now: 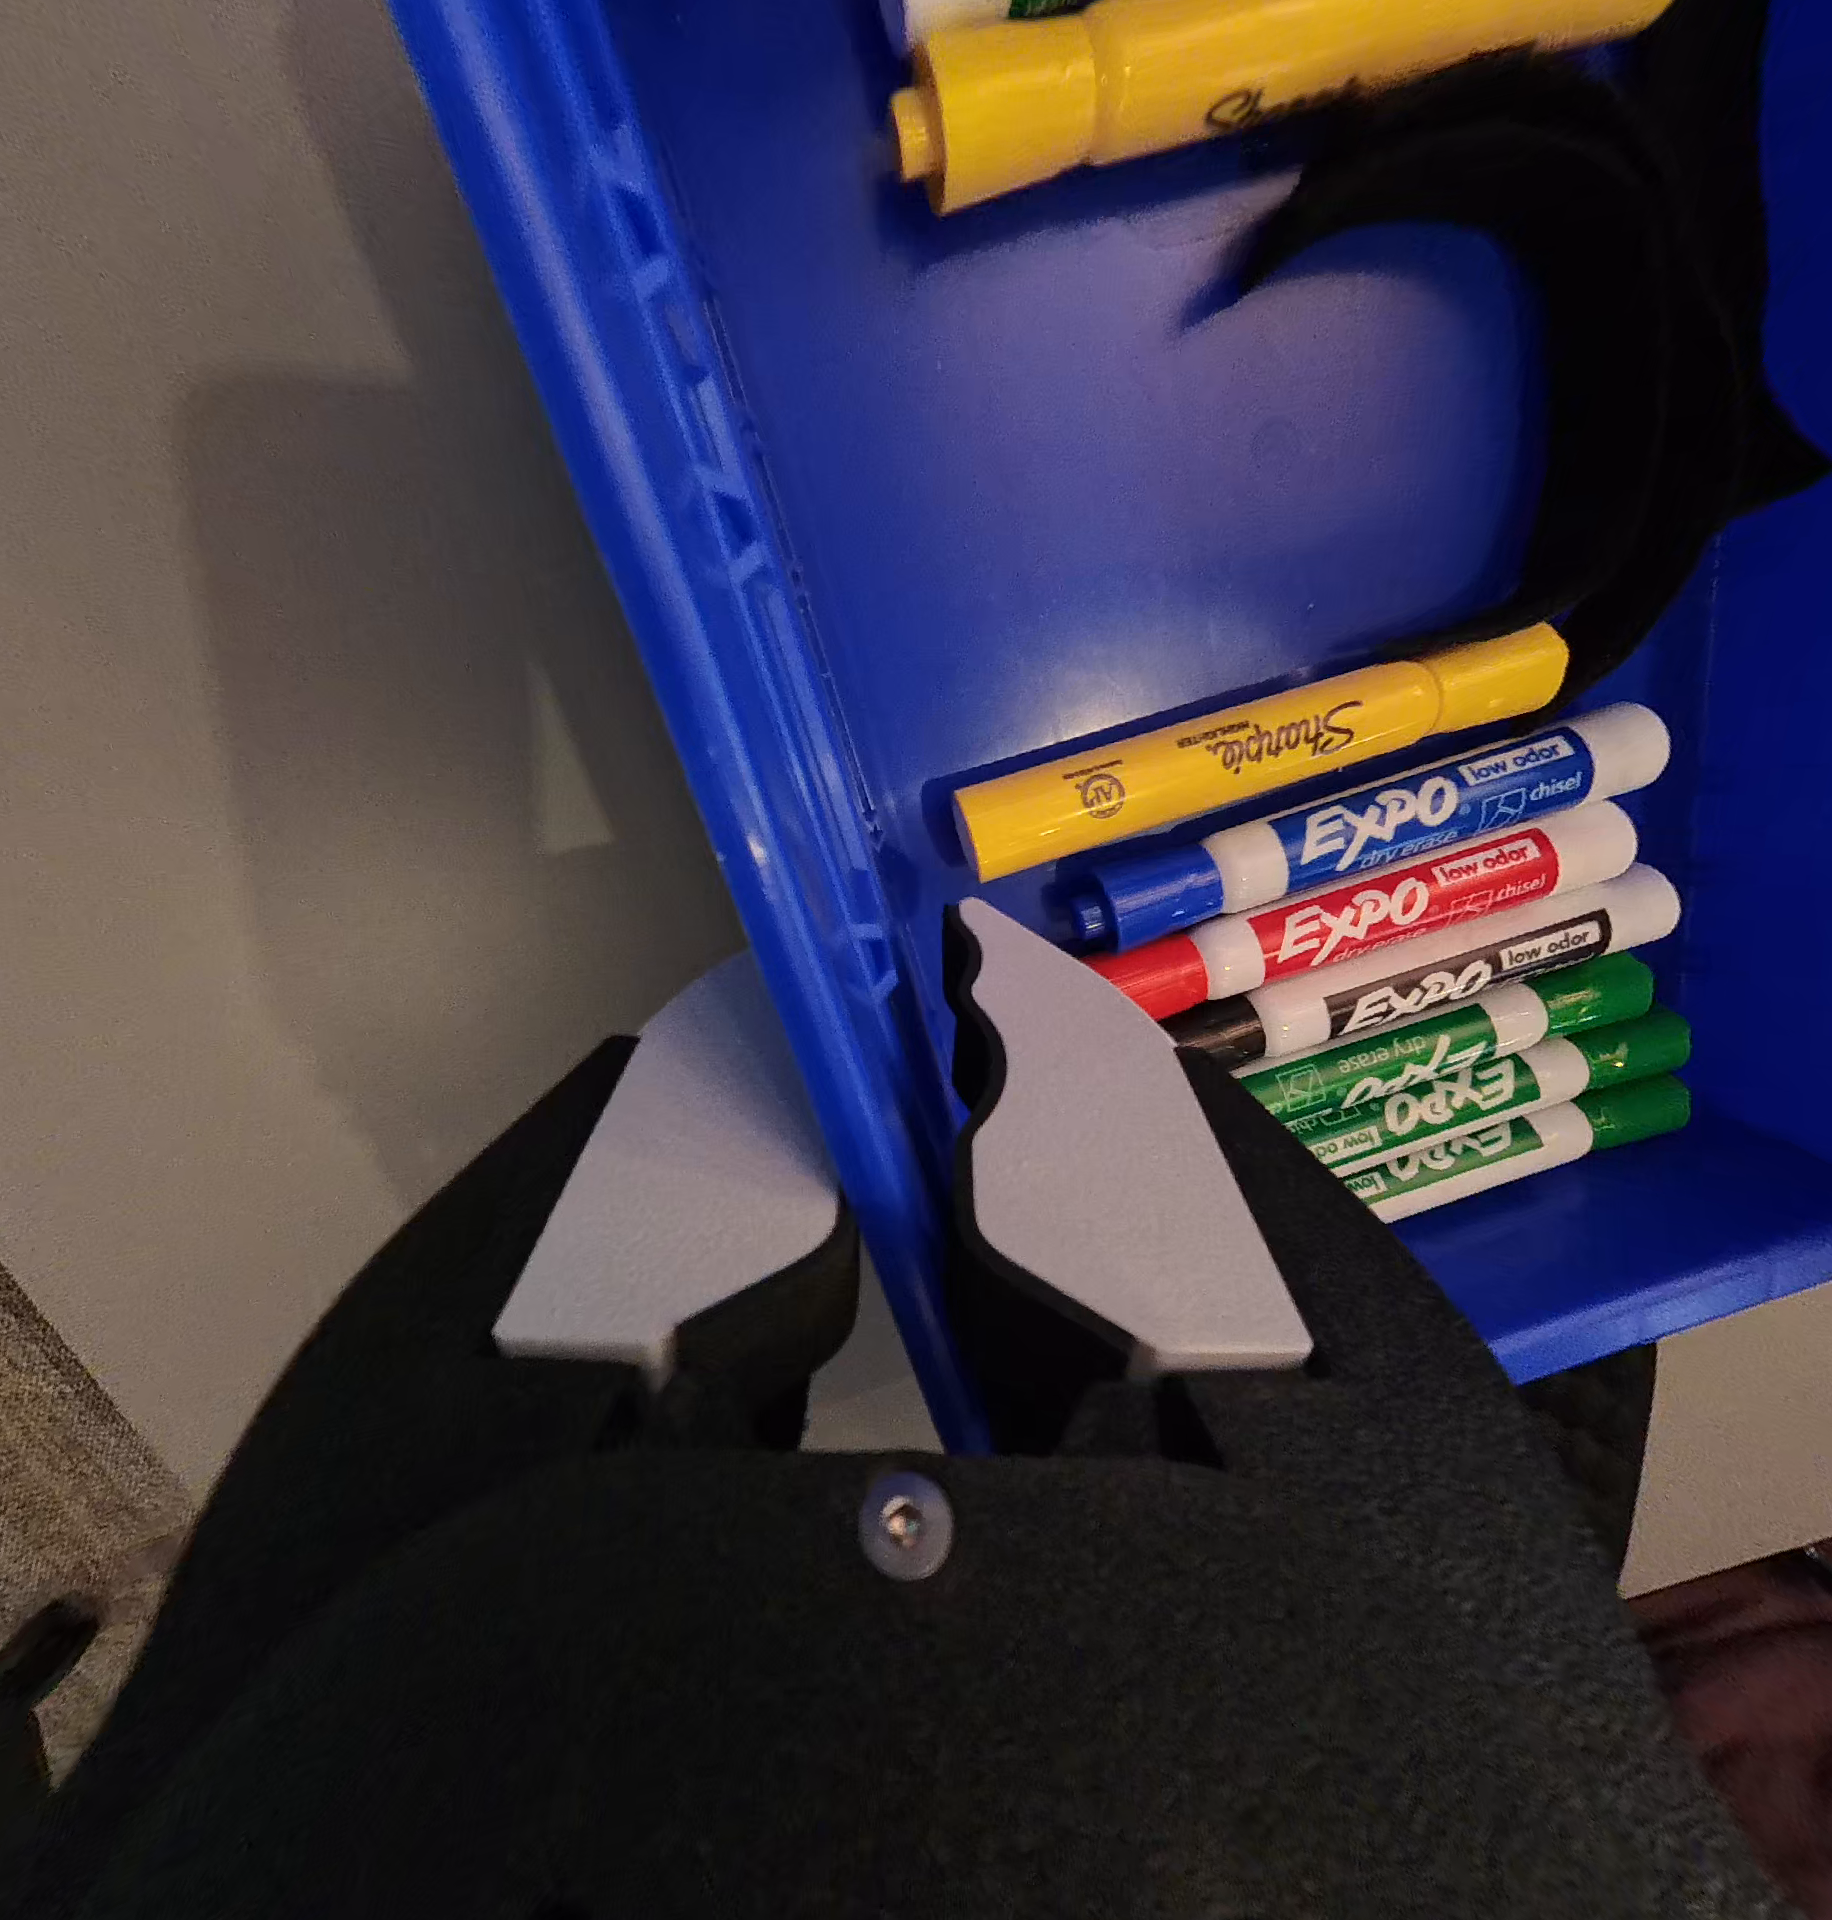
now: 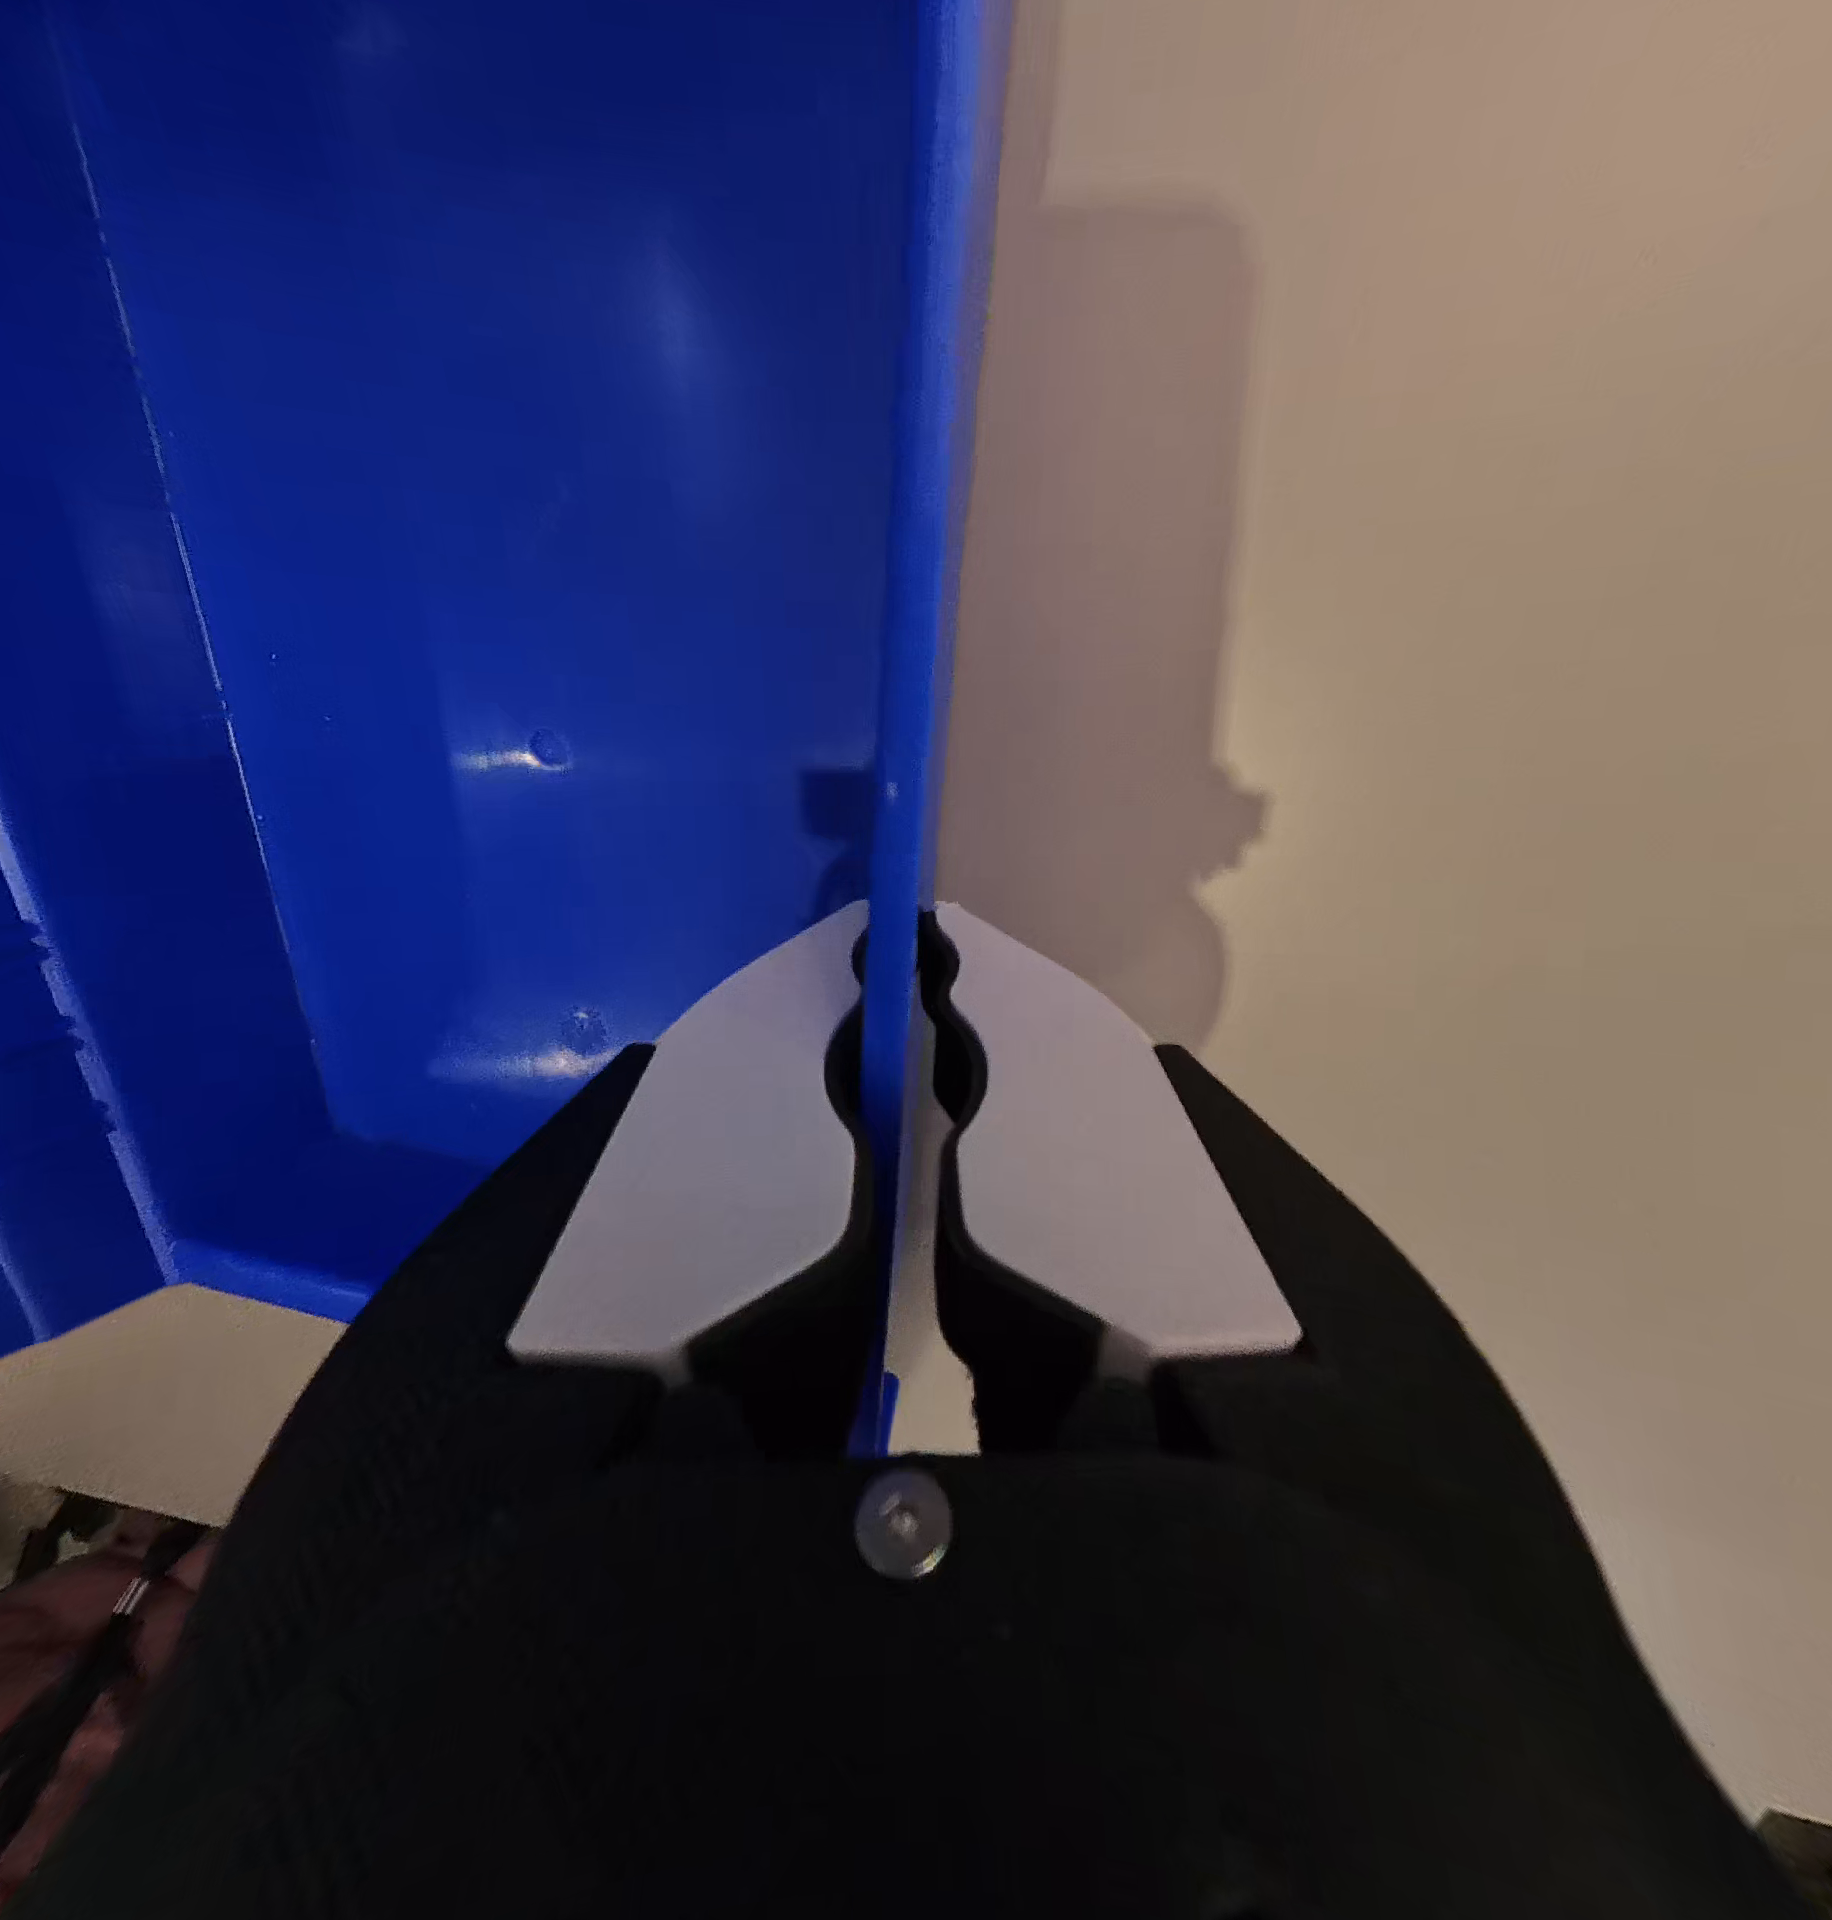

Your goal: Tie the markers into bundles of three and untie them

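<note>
Gripping opposite walls of the blue bin (image 1: 995, 468), the left gripper (image 1: 870, 997) and right gripper (image 2: 896, 925) are clamped; markers (image 1: 1359, 935) lie inside, beside the left jaws, on a white table (image 1: 268, 623).

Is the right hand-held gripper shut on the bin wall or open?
Shut on it. In the right wrist view the right hand-held gripper has both fingers pressed against the blue bin wall, one on each side.

right gripper (image 2: 896, 997) clamping blue bin (image 2: 922, 520) wall, white table (image 2: 1463, 727)
</note>
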Demonstrator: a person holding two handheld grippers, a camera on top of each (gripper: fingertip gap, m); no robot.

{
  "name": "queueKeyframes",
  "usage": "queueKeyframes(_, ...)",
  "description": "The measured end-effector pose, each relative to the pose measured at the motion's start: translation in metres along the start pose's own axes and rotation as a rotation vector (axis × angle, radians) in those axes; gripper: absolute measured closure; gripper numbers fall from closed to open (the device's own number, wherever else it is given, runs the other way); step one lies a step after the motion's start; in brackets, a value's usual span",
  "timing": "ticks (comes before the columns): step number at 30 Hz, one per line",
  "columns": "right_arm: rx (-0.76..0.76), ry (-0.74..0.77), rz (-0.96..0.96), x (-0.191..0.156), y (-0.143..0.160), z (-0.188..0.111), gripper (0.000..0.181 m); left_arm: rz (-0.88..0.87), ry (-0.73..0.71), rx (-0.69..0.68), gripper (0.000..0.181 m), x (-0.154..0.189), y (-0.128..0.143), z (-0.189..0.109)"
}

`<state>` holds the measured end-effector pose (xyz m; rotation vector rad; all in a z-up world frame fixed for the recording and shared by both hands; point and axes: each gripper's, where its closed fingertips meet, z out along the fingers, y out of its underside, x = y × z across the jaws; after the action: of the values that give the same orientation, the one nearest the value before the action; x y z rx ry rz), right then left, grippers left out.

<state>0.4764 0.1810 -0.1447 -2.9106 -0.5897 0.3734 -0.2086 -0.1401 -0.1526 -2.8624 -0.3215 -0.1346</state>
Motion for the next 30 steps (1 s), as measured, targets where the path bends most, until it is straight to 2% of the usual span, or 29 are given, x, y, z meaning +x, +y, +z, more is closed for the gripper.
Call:
queueKeyframes(6,0.011,-0.012,-0.005,0.026,0.006,-0.007,0.174,-0.025,0.011,0.0,0.169,-0.001,0.001,0.0)
queueKeyframes(16,-0.005,0.015,-0.086,0.004,0.01,-0.003,0.173,0.017,-0.059,0.002,0.168,-0.018,-0.003,-0.002)
queueKeyframes(22,0.021,-0.034,-0.063,0.001,0.011,-0.002,0.171,0.037,-0.012,0.055,0.167,-0.016,-0.009,-0.002)
queueKeyframes(27,0.066,-0.032,-0.073,0.0,0.008,0.004,0.158,0.063,-0.084,0.097,0.16,-0.027,-0.016,-0.004)
queueKeyframes(29,0.111,0.053,-0.088,0.009,0.003,0.002,0.141,0.057,-0.097,0.133,0.154,-0.028,-0.02,-0.01)
queueKeyframes(30,0.151,0.101,-0.103,0.014,-0.001,-0.003,0.138,0.054,-0.107,0.165,0.153,-0.029,-0.023,-0.017)
